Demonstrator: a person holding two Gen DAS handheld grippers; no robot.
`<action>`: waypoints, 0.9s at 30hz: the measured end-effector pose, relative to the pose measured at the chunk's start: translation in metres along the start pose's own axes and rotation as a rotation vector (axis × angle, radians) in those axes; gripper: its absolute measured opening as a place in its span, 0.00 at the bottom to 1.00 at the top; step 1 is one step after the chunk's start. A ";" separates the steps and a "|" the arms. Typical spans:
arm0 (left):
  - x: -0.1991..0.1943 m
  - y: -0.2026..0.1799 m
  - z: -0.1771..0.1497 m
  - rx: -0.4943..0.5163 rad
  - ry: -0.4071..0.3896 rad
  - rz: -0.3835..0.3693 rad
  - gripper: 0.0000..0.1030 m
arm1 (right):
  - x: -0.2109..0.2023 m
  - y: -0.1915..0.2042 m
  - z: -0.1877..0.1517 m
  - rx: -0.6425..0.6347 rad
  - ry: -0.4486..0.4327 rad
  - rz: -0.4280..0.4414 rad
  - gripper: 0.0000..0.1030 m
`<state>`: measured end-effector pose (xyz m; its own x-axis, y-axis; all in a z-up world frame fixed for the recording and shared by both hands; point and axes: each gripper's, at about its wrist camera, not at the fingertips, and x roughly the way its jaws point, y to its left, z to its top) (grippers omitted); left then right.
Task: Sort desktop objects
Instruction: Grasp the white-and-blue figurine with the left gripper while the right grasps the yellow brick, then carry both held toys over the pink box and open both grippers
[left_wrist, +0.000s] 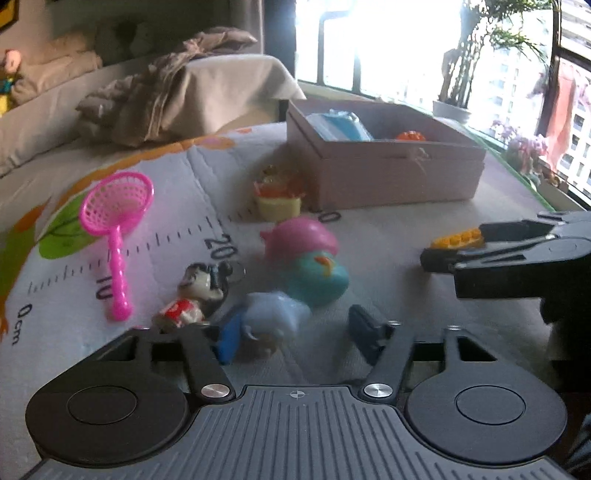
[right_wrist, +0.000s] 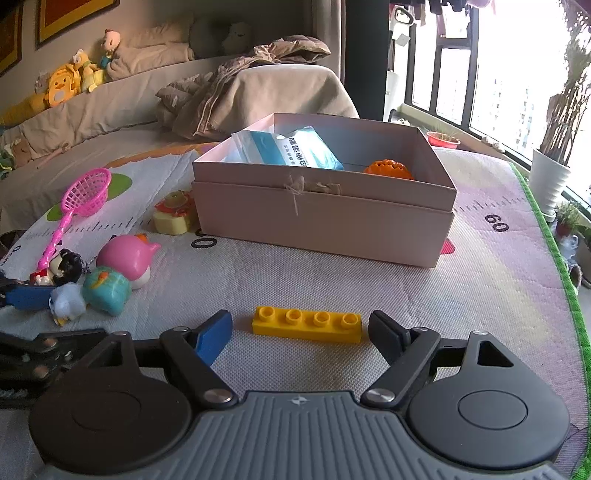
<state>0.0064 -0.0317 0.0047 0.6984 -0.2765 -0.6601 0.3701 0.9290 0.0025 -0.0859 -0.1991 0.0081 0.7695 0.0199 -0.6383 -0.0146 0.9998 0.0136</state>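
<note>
My left gripper (left_wrist: 293, 332) stands open around a small pale blue toy (left_wrist: 273, 317), which lies against the blue left pad (left_wrist: 225, 341). A gap separates the toy from the dark right pad (left_wrist: 364, 330). My right gripper (right_wrist: 301, 332) is open on either side of a yellow four-stud brick (right_wrist: 306, 325) lying flat on the mat, with a narrow gap at each end. The left wrist view shows that brick (left_wrist: 458, 238) between the right gripper's (left_wrist: 454, 245) fingers. An open pink box (right_wrist: 321, 221) stands behind, holding a wipes pack (right_wrist: 295, 151) and an orange toy (right_wrist: 388, 170).
On the play mat (right_wrist: 369, 288) lie a pink net scoop (left_wrist: 118, 206), a figurine keychain (left_wrist: 195, 291), a teal and pink duck toy (left_wrist: 306, 258) and a yellow-cup toy (left_wrist: 277, 199). A sofa with blankets sits behind; windows and plants are at right.
</note>
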 end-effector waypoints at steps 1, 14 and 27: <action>-0.001 0.001 0.001 -0.003 -0.002 -0.006 0.37 | 0.000 0.000 0.000 0.002 -0.001 0.002 0.80; -0.040 0.006 -0.030 -0.035 0.006 -0.073 0.37 | -0.003 0.005 -0.002 -0.038 -0.006 0.006 0.71; -0.029 0.002 -0.017 -0.071 0.027 -0.042 0.49 | -0.007 0.003 -0.002 -0.035 -0.012 0.038 0.61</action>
<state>-0.0233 -0.0181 0.0107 0.6659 -0.3092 -0.6789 0.3536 0.9322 -0.0778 -0.0923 -0.1965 0.0107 0.7754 0.0585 -0.6287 -0.0664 0.9977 0.0109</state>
